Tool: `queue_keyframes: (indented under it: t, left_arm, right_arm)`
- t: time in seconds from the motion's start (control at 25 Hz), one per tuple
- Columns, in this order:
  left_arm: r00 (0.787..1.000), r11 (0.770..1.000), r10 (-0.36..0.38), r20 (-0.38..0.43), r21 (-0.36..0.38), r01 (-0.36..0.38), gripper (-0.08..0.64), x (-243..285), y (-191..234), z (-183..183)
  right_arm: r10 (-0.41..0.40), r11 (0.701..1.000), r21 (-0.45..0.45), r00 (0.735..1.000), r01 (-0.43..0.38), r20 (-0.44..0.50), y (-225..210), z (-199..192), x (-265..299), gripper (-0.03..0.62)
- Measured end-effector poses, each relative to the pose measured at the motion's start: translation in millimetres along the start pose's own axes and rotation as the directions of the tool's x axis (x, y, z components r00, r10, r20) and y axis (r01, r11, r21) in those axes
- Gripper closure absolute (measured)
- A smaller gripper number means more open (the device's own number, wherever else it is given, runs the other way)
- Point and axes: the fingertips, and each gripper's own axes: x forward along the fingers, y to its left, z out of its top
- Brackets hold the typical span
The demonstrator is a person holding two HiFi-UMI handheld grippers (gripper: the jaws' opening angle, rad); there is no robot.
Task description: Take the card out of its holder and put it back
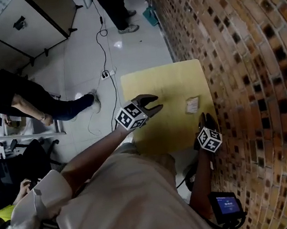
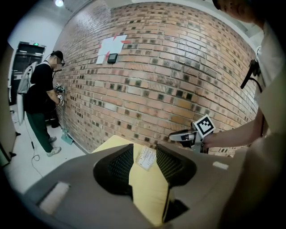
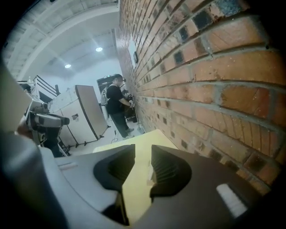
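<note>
A small pale card in its holder (image 1: 192,105) lies flat on the yellow table (image 1: 149,79), toward the right side near the brick wall. My left gripper (image 1: 156,102) hovers left of it, open, with nothing between the fingers; in the left gripper view the card holder (image 2: 146,158) shows through the gap of the left gripper (image 2: 144,150). My right gripper (image 1: 207,119) hangs at the table's near right corner, just behind the card, open and empty. In the right gripper view only an edge of the card holder (image 3: 150,175) peeks out beside the right gripper (image 3: 143,152).
A brick wall (image 1: 247,72) runs close along the table's right edge. On the white floor to the left lie a cable and power strip (image 1: 107,73). One person stands at the far end (image 1: 120,10); another crouches at left (image 1: 22,103). A blue-screened device (image 1: 226,205) sits below right.
</note>
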Motion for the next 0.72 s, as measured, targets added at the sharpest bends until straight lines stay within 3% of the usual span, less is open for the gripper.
queue_keyframes:
  t: [0.2, 0.36, 0.48, 0.72]
  left_arm:
    - [1.000, 1.000, 0.027, -0.010, -0.002, -0.027, 0.380, 4, 0, -2]
    - [0.999, 0.999, 0.036, -0.018, -0.036, -0.037, 0.380, -1, -7, -15]
    - [0.999, 0.999, 0.044, -0.023, -0.029, -0.045, 0.380, 5, 4, -12]
    - [0.998, 0.999, 0.027, -0.050, -0.026, -0.029, 0.380, 16, 5, -14]
  right_arm:
    - [0.025, 0.999, -0.039, 0.998, -0.027, -0.061, -3, -11, 29, 0.483]
    - [0.044, 0.998, -0.045, 0.988, -0.052, -0.148, -3, -47, 37, 0.479]
    - [0.064, 0.997, -0.042, 0.984, -0.072, -0.168, -2, -45, 66, 0.479]
    - [0.042, 0.999, -0.008, 0.976, -0.044, -0.214, -13, -63, 82, 0.478]
